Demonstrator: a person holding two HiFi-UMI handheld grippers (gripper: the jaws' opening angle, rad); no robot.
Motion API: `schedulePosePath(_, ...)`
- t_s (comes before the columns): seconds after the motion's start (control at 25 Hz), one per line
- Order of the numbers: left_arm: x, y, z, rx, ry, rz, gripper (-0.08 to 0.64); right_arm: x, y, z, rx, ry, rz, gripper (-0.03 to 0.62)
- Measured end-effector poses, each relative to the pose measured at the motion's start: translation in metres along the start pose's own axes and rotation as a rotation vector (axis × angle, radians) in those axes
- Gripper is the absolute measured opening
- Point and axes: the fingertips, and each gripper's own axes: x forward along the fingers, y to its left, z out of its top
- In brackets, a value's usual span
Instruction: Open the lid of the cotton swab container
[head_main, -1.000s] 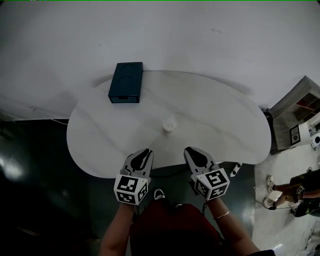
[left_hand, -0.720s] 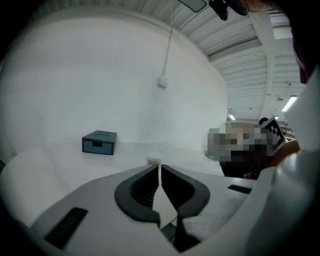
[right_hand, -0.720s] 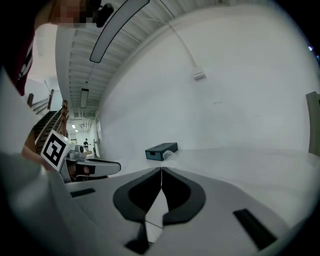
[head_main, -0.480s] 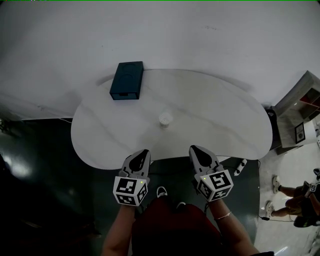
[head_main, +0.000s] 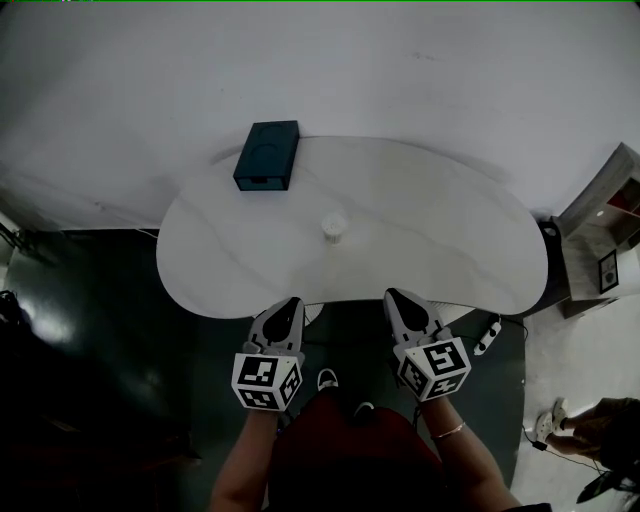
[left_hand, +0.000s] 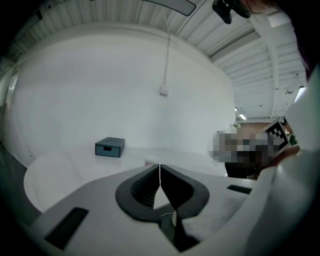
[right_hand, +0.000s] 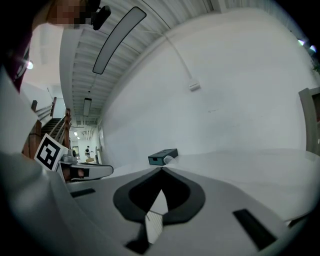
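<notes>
1. Closest to the camera are the person's two forearms, coming up from the bottom of the head view. There's a thin bracelet (head_main: 447, 431) on the right wrist.
2. The left tongs (head_main: 291, 301) have their jaws pressed together with nothing in them. The left gripper view (left_hand: 159, 165) shows only a hairline seam between the dark pads. Their marker cube (head_main: 266, 380) sits at the back end.
3. Same deal with the right tongs (head_main: 392, 294). In the right gripper view (right_hand: 161, 168) the jaws meet at a point, shut and empty. Their own marker cube (head_main: 434, 368) faces the head camera.
4. The two tongs sit side by side with a gap between them. Their tips are about at the near edge of the white tabletop (head_main: 440, 250), and their bodies hang over the dark floor (head_main: 90, 330).
5. The cotton swab container (head_main: 334, 225) is a small pale round thing standing upright around the middle of the tabletop. It's well apart from both tongs, roughly in line with the gap between them, and nothing touches it. It pokes up just above the left tips (left_hand: 149, 162) and is too small to make out the lid.
6. Further back and to the left, a dark teal box (head_main: 267, 155) lies at the tabletop's far edge. From the right side, the container (right_hand: 169, 159) shows just by the box's right end (right_hand: 161, 157).
7. Behind everything is a plain white wall (head_main: 400, 70).
</notes>
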Motion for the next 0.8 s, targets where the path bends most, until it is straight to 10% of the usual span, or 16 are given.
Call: schedulePosePath(0.8,-0.058,-0.029,0.004,0.029,-0.038,0.075,0.028,-0.068,0.003,0.005,-0.030,-0.026,-0.016,0.015)
